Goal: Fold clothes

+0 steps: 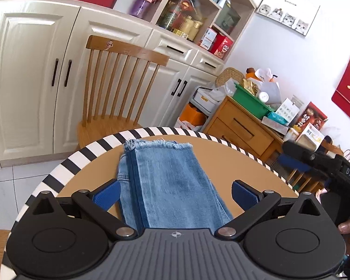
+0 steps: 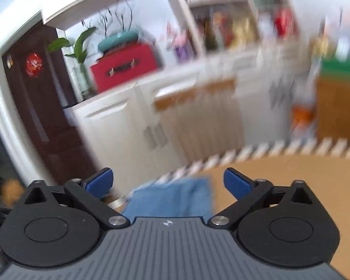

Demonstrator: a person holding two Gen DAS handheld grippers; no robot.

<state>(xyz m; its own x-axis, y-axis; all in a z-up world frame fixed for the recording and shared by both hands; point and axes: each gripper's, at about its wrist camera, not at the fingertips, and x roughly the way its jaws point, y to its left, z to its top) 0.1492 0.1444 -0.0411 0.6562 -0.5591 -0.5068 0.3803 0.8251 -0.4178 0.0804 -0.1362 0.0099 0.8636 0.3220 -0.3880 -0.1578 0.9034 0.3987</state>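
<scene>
A pair of light blue jeans (image 1: pixel 165 179) lies folded lengthwise on the round brown table (image 1: pixel 233 163), frayed hem toward the far edge. My left gripper (image 1: pixel 175 196) is open above the jeans, its blue pads on either side of the fabric without touching it. The right gripper's body (image 1: pixel 333 172) shows at the right of the left wrist view. In the blurred right wrist view my right gripper (image 2: pixel 168 183) is open and empty above the jeans (image 2: pixel 172 198) near the table edge (image 2: pixel 268 149).
The table has a black-and-white striped rim (image 1: pixel 65 163). A wooden chair (image 1: pixel 119 88) stands behind it, before cream cabinets (image 1: pixel 30 70). A wooden drawer unit (image 1: pixel 242 126) with a green bin (image 1: pixel 252 100) and boxes stands at the right.
</scene>
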